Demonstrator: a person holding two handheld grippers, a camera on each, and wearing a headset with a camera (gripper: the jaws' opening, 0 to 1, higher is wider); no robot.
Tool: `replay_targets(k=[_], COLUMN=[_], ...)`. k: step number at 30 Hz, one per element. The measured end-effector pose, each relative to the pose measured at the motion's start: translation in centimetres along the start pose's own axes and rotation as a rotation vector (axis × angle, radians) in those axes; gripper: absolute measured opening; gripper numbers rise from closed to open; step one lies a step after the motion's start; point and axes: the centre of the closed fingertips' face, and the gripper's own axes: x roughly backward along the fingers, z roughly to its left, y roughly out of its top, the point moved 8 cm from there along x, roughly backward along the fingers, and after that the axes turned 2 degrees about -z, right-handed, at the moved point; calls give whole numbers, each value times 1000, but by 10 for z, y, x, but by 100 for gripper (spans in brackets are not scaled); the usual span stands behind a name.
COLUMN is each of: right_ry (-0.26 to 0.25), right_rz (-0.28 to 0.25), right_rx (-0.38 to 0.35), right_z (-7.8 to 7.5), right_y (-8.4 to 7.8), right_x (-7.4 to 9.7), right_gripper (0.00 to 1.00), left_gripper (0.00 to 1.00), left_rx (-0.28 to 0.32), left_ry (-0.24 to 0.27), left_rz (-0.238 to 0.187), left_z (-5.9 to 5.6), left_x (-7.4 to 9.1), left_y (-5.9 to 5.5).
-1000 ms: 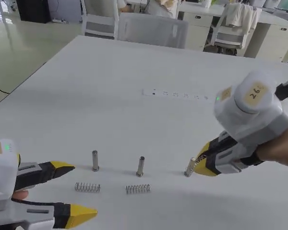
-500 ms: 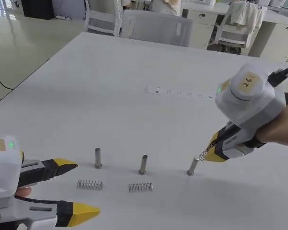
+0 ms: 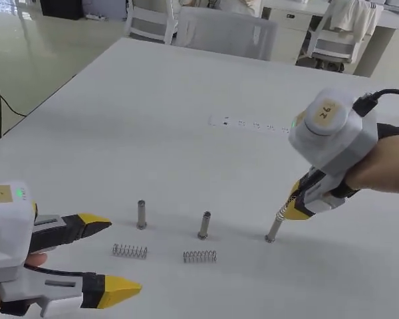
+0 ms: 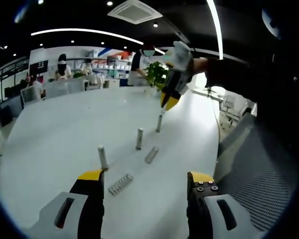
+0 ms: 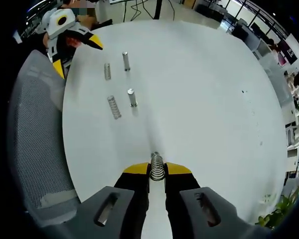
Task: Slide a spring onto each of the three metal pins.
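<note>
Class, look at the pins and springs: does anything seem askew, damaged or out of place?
Nothing damaged. The right gripper holds a spring at the rightmost pin, which seems to lean; two other springs lie loose.

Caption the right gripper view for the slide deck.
Right hand-held gripper shut on a spring; two bare pins and two loose springs beyond on the white table.

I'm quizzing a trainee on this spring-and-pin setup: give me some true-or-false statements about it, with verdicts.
1. The right claw is shut on a coiled steel spring. True.
2. Three springs lie loose on the table. False: two loose springs lie on the white table.
3. The left claw is open and empty. True.
4. The middle pin already wears a spring. False: the middle metal pin stands bare.
</note>
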Motion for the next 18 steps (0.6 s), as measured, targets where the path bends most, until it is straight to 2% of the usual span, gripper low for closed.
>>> replay_targets(k=[9, 18], right_ry=[19, 47], right_rz=[29, 72], right_rx=[8, 11], right_z=[-3, -7], right_y=[0, -1], right_x=[-7, -25], right_gripper=[8, 8], left_gripper=[62, 61], left_rx=[4, 8], left_ry=[10, 14], left_rz=[0, 3], left_z=[1, 2], left_x=[1, 3], left_y=[-1, -1])
